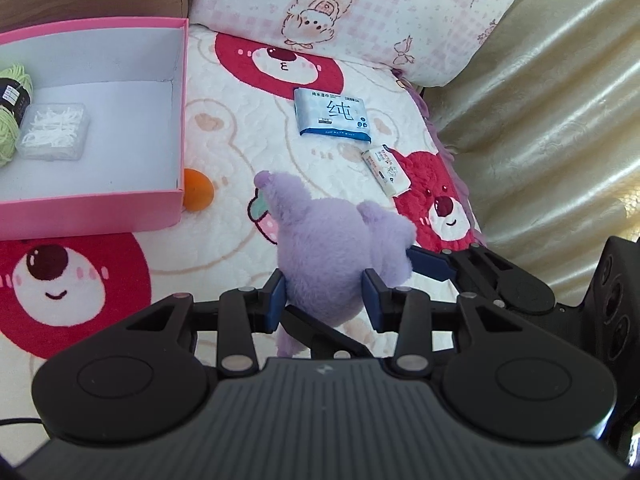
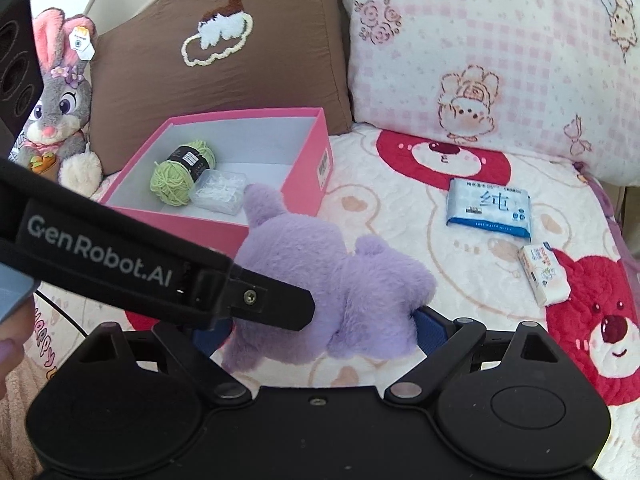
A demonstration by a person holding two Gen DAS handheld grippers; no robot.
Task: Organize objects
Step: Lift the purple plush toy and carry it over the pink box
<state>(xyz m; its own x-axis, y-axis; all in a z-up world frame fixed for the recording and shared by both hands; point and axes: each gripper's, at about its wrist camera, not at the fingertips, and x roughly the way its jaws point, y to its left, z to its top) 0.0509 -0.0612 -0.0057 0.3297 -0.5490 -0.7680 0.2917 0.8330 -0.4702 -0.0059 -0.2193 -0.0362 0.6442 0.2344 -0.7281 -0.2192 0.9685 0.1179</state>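
A purple plush toy [image 1: 324, 248] lies on the bear-print blanket. My left gripper [image 1: 325, 300] is shut on its near end. My right gripper [image 2: 320, 330] is shut on the same plush [image 2: 320, 280] from the right side; its blue pad [image 1: 428, 262] shows in the left wrist view. The open pink box [image 1: 176, 184] stands to the left and holds a green yarn ball [image 2: 180, 172] and a clear plastic case [image 2: 220, 192]. A blue wipes pack [image 1: 332, 116], a small tissue pack [image 1: 386, 174] and an orange [image 1: 198, 190] lie on the blanket.
A brown cushion [image 2: 224, 64] and a pink checked pillow [image 2: 500, 48] lean at the back. A grey rabbit plush [image 2: 56, 108] sits at the far left. Beige fabric [image 1: 540, 120] covers the right side.
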